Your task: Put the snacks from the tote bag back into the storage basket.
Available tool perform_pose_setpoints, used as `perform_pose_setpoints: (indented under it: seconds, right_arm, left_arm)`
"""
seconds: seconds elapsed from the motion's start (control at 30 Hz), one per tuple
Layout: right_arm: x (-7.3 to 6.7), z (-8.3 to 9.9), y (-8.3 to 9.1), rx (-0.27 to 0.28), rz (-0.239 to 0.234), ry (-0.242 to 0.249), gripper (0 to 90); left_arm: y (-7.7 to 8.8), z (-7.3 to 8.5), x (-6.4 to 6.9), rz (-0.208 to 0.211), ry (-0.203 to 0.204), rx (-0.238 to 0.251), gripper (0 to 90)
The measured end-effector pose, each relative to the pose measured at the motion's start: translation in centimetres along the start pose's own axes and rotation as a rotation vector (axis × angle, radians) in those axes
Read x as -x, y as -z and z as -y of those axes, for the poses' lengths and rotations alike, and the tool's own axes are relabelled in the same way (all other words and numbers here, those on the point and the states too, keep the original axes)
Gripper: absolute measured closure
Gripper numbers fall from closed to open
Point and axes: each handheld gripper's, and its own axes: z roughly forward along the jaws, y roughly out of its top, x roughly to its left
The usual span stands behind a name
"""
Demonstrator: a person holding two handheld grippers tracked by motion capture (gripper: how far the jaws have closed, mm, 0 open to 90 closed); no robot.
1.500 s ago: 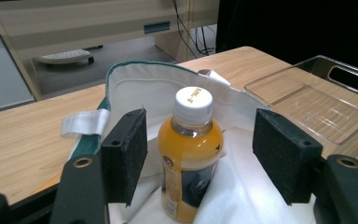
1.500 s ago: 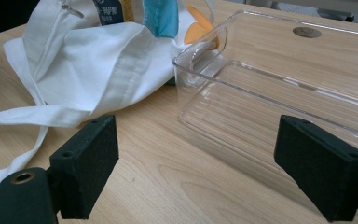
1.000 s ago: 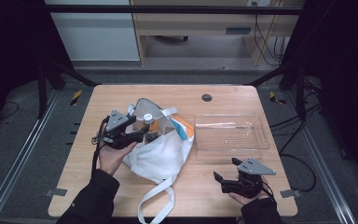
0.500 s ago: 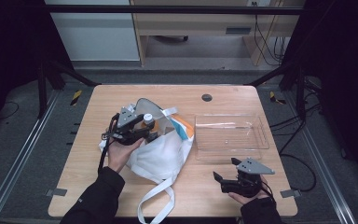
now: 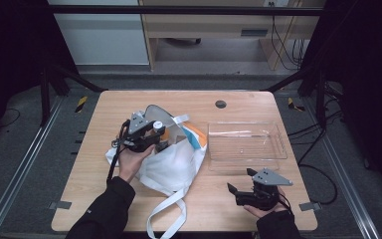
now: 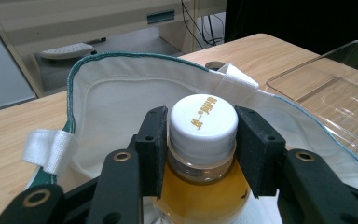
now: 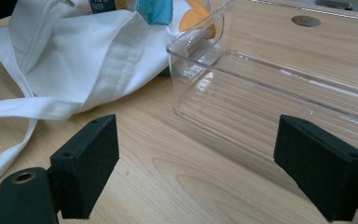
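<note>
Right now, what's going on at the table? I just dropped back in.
The left gripper is inside the mouth of the white bag, and its jaws have just been closing around the white cap of a bottle of amber liquid; the pads look at or nearly on the cap. The right gripper rests open on the table in front of the clear tray, holding nothing.
</note>
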Motion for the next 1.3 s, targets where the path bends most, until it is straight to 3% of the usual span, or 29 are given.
perform_pose_setpoints:
  seconds: [0.77,1.03,1.3]
  right_arm:
    - [-0.1,0.0,-0.2,-0.014,-0.007,0.009,14.2]
    - [-0.2,0.0,-0.2,-0.015,-0.007,0.011,14.1]
    - [-0.2,0.0,-0.2,-0.016,-0.006,0.013,14.1]
  left_arm:
    - [0.4,-0.4,0.2,-0.03,0.013,0.0,58.6]
    - [1.5,-1.2,-0.3,-0.048,0.0,0.021,58.5]
    - [3.0,-2.3,-0.8,-0.06,0.021,0.055,58.6]
